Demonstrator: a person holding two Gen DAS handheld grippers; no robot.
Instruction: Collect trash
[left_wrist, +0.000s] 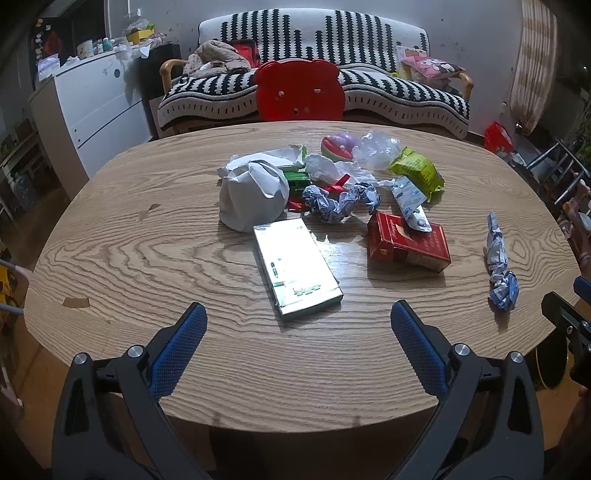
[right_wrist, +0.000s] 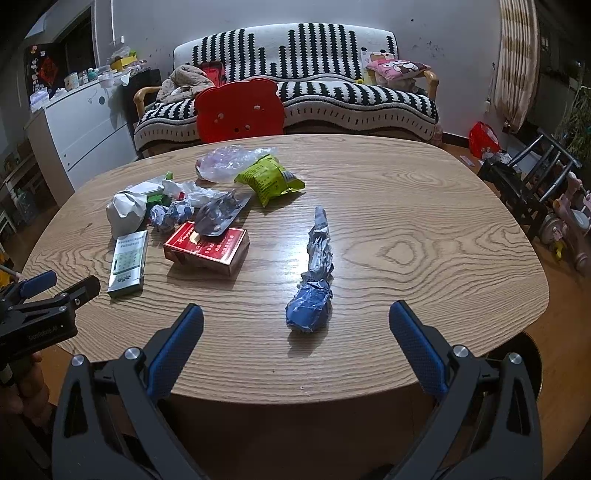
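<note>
Lying alone on the wooden counter (right_wrist: 406, 206), a long crumpled blue-and-white wrapper (right_wrist: 314, 273) sits just ahead of the right claw (right_wrist: 295, 321), well apart from the main pile. That pile holds a red box (left_wrist: 408, 242) with a blister pack (left_wrist: 410, 203) on it, a silver-green box (left_wrist: 297, 267), a white bag (left_wrist: 253, 195), a crumpled paper ball (left_wrist: 340, 201) and a green snack packet (left_wrist: 417, 171). Only the left view shows the pink-green toy (left_wrist: 338, 146) behind the clear plastic bag (left_wrist: 376, 149) — the right view hides it. Both claws are spread wide and hold nothing; the left claw (left_wrist: 298, 321) points at the silver-green box. A red bear-shaped chair (left_wrist: 299, 90) stands behind the counter.
</note>
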